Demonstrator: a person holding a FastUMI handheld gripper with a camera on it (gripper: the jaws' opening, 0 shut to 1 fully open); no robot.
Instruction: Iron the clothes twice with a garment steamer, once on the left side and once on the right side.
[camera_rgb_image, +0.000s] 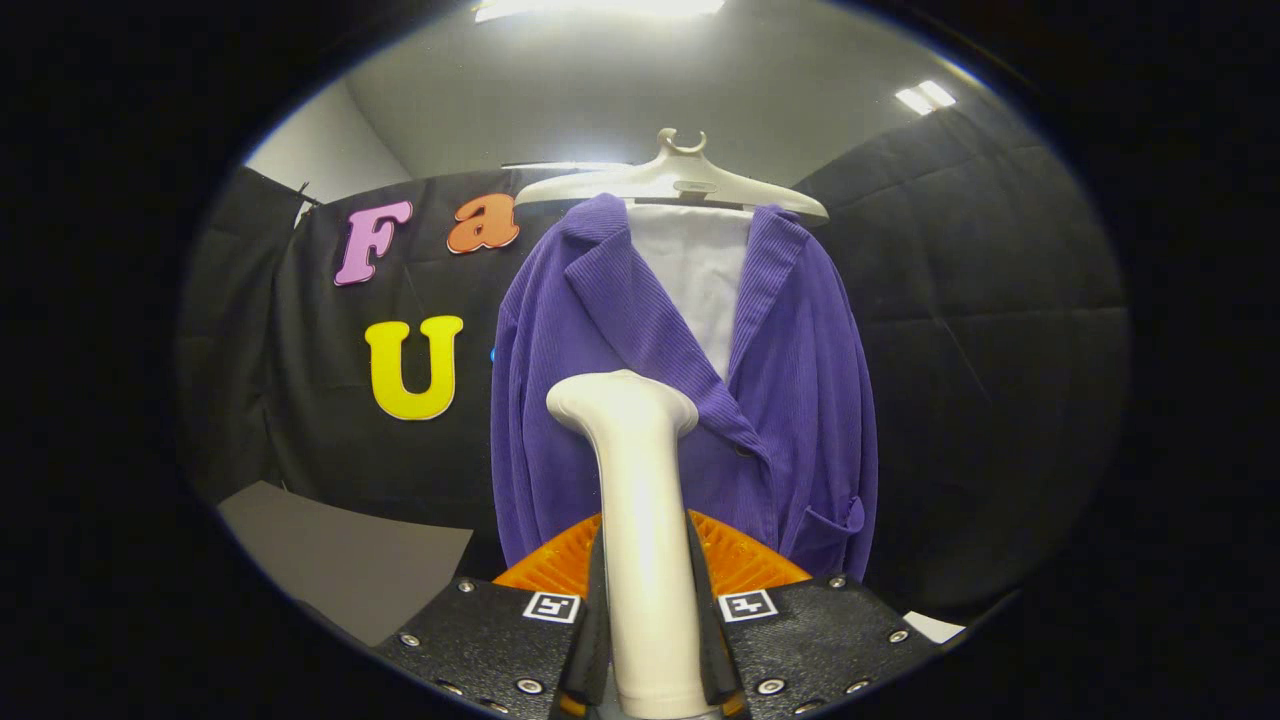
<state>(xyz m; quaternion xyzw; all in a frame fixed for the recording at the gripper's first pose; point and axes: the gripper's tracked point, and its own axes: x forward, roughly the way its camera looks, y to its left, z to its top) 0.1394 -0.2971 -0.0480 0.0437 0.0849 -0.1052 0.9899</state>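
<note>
A grey sheet (350, 565) lies low, off to the left. In the middle, the tongs (648, 640) squeeze the white steamer (640, 500) tight by its handle. Its head points up at the purple coat (800, 400), hanging just beyond on a hanger (680, 175). I think neither side is ironed yet.
</note>
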